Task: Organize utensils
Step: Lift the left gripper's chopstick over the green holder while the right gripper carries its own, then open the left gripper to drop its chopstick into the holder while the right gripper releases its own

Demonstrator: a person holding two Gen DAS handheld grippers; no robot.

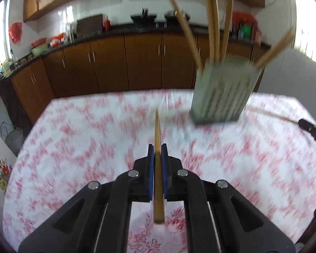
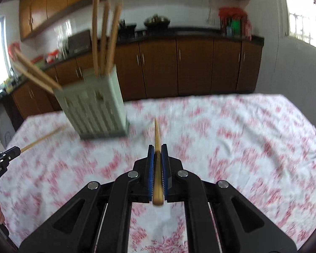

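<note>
Chopstick, left (image 1: pixel 158 168): one wooden stick, clamped between the blue pads (image 1: pixel 151 168) of the left gripper (image 1: pixel 157 147). It ran lengthwise along the fingers, its tapered tip pointing forward above the table, its blunt end sticking out behind the pads.

Chopstick, right (image 2: pixel 157 168): a second wooden stick, clamped the same way in the right gripper (image 2: pixel 157 148), pads closed tight against both its sides, tip pointing forward over the table.

Holder (image 1: pixel 221 92): a pale green slatted box, upright on the table, ahead and to the right of the left gripper; in the right wrist view it (image 2: pixel 94 105) stood ahead and to the left of the right gripper. Both views were blurred.

Chopsticks in holder (image 1: pixel 212 23): several wooden sticks, some upright, others leaning outward over the rim. The exact count could not be told.

Other gripper, as seen across: the right gripper's black tip (image 1: pixel 311 129) showed at the right edge of the left wrist view, its stick reaching toward the base of the holder. The left gripper (image 2: pixel 2 160) showed at the left edge of the right wrist view, likewise with its stick.

Table (image 1: pixel 84 126): covered with a white cloth printed with red flowers.

Surroundings: brown cabinets (image 2: pixel 196 65) below a dark counter along the far wall, with pots (image 2: pixel 157 22) and bottles (image 2: pixel 233 25) on it.
</note>
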